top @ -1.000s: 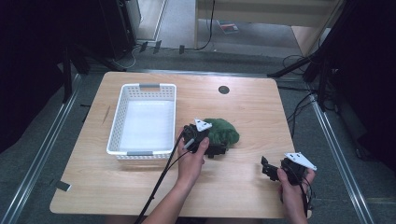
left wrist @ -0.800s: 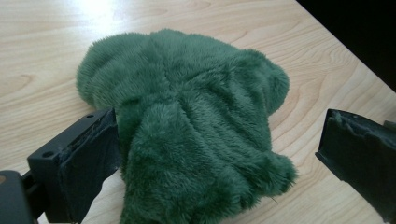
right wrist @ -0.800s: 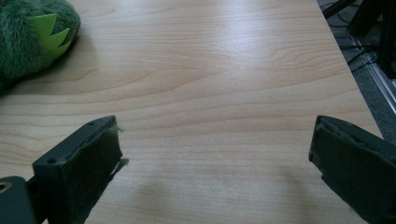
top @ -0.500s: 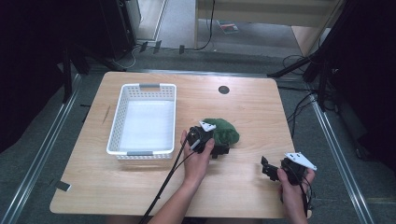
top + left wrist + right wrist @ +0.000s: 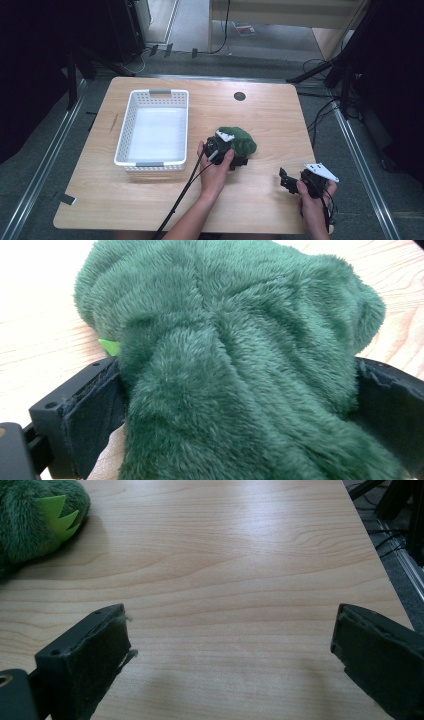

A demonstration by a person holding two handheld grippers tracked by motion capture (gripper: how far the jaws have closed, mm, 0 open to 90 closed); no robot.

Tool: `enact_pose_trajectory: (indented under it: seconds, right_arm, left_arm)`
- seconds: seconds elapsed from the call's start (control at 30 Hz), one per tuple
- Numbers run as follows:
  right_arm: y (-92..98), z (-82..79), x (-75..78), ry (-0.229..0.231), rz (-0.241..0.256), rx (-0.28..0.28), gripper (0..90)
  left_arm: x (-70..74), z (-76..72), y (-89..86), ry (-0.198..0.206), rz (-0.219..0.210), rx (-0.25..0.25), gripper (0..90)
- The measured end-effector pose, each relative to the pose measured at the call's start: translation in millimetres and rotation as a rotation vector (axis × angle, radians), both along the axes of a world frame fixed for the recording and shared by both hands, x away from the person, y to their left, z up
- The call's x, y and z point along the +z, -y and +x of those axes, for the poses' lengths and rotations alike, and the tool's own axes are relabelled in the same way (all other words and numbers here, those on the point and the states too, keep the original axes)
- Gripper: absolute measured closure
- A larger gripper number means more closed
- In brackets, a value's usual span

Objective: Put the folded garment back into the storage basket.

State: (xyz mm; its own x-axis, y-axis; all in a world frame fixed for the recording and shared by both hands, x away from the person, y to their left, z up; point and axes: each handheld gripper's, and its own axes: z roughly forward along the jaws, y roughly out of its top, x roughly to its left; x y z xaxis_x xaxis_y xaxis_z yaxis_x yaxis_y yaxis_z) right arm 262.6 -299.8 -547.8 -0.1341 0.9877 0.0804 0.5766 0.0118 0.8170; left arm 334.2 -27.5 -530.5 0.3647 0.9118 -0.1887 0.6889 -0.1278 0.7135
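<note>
A dark green plush toy (image 5: 243, 140) lies on the wooden table (image 5: 272, 120), right of centre. My left gripper (image 5: 235, 154) is on its near left side. In the left gripper view the fur (image 5: 225, 330) bulges between the two black jaws, which press on it from both sides, and a light green felt bit (image 5: 109, 346) shows at the left. My right gripper (image 5: 286, 179) is held near the table's front right corner, apart from the toy, open with bare wood between its jaws (image 5: 232, 650). The toy's light green spikes (image 5: 57, 512) show at that view's top left.
A white plastic basket (image 5: 123, 142) with nothing in it stands left of the toy. A small dark round hole (image 5: 239, 96) sits near the table's far edge. Dark stands and cables surround the table on the floor.
My left gripper has slid a little toward the right and nearer, onto the plush toy, and its jaws now hold the toy. The right gripper has stayed where it was.
</note>
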Motion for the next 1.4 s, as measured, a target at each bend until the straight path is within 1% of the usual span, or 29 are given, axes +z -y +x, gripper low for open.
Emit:
enact_pose_trajectory:
  seconds: [0.03,0.07,0.1,0.17,0.2,0.3,0.4,0.5,0.53,0.57,0.6,0.67,0.7,0.77,0.83,0.87,0.9,0.93,0.97,1.0,1.03,1.07,1.1,1.13,1.23,1.27,1.4]
  right_arm:
    - [-0.1,0.0,0.0,-0.001,0.0,0.0,2.5]
    - [-0.3,0.0,0.0,-0.002,-0.001,-0.001,2.5]
    - [-0.3,0.0,0.0,-0.002,-0.001,-0.001,2.5]
    - [-0.3,0.0,0.0,-0.002,-0.001,-0.001,2.5]
    - [0.0,0.0,0.0,-0.001,0.0,0.0,2.5]
    - [-0.2,0.0,0.0,-0.002,0.0,-0.001,2.5]
    - [-0.1,0.0,0.0,-0.002,0.001,0.001,2.5]
    - [-0.1,0.0,0.0,-0.002,0.0,0.002,2.5]
    - [-0.2,0.0,0.0,-0.002,0.0,0.0,2.5]
    - [-0.2,0.0,0.0,-0.002,0.0,0.0,2.5]
    - [-0.1,0.0,0.0,-0.002,0.0,0.0,2.6]
    - [-0.1,0.1,0.0,-0.003,0.0,0.001,2.6]
    - [-0.3,0.1,0.0,-0.003,-0.001,-0.001,2.5]
    - [-0.3,0.1,0.0,-0.003,-0.003,0.0,2.6]
    - [-0.3,0.1,0.0,-0.003,-0.002,-0.001,2.5]
    - [-0.3,0.1,0.0,-0.003,-0.001,-0.001,2.6]
    - [-0.3,0.1,0.0,-0.004,-0.001,-0.001,2.6]
    - [-0.3,0.1,0.0,-0.004,-0.001,-0.001,2.6]
    - [-0.3,0.2,0.0,-0.004,-0.002,-0.001,2.6]
    - [-0.1,0.2,0.0,-0.004,-0.001,-0.001,2.5]
    - [0.0,0.3,-0.1,-0.004,-0.001,-0.001,2.5]
    - [0.0,0.3,-0.1,-0.004,-0.001,-0.001,2.5]
    - [0.0,0.4,-0.1,-0.005,-0.001,-0.001,2.5]
    - [0.0,0.4,-0.1,-0.005,-0.001,-0.001,2.5]
    - [-0.1,0.4,-0.1,-0.005,-0.002,0.0,2.6]
    - [-0.1,0.4,-0.1,-0.005,-0.001,0.0,2.5]
    - [-0.1,0.3,-0.1,-0.005,-0.001,-0.001,2.6]
  left_arm:
    - [-0.7,0.5,1.8,0.004,0.016,0.011,0.0]
    - [-0.7,0.5,1.8,0.004,0.016,0.011,0.0]
    - [-2.2,1.5,3.4,-0.003,0.032,0.017,0.0]
    - [-3.3,1.9,4.4,-0.008,0.039,0.019,0.0]
    - [-5.3,2.9,6.2,-0.017,0.046,0.031,0.0]
    - [-6.1,3.1,7.3,-0.019,0.053,0.027,0.0]
    - [-9.3,4.7,9.8,-0.036,0.075,0.03,0.0]
    - [-11.1,5.3,10.9,-0.045,0.078,0.03,0.3]
    - [-12.1,4.7,11.9,-0.044,0.095,0.024,0.5]
    - [-12.1,4.7,11.9,-0.044,0.095,0.024,2.3]
    - [-11.9,3.9,12.9,-0.037,0.109,0.021,3.9]
    - [-11.8,3.4,13.5,-0.033,0.113,0.02,6.9]
    - [-11.6,2.7,13.8,-0.023,0.133,0.015,9.2]
    - [-11.3,1.4,14.7,-0.014,0.141,0.006,14.3]
    - [-11.1,1.1,14.8,-0.014,0.143,0.006,15.4]
    - [-10.4,0.9,14.4,-0.014,0.14,0.004,17.3]
    - [-7.9,0.2,12.8,-0.01,0.128,0.003,22.5]
    - [-7.9,0.2,12.8,-0.01,0.128,0.003,25.0]
    - [-5.8,-0.4,11.9,-0.003,0.12,0.004,25.0]
    - [-2.5,-1.3,9.9,0.004,0.103,0.004,29.4]
    - [-0.4,-1.7,8.8,0.008,0.094,0.001,30.6]
    - [-0.4,-1.7,8.8,0.008,0.094,0.001,31.6]
    - [3.8,-2.5,7.2,0.017,0.076,-0.002,32.5]
    - [3.8,-2.5,7.2,0.017,0.076,-0.002,32.8]
    - [10.6,-3.7,4.7,0.032,0.055,-0.004,33.1]
    - [14.0,-4.7,3.9,0.041,0.043,-0.003,33.2]
    - [27.6,-8.4,0.0,0.066,0.02,-0.006,33.2]
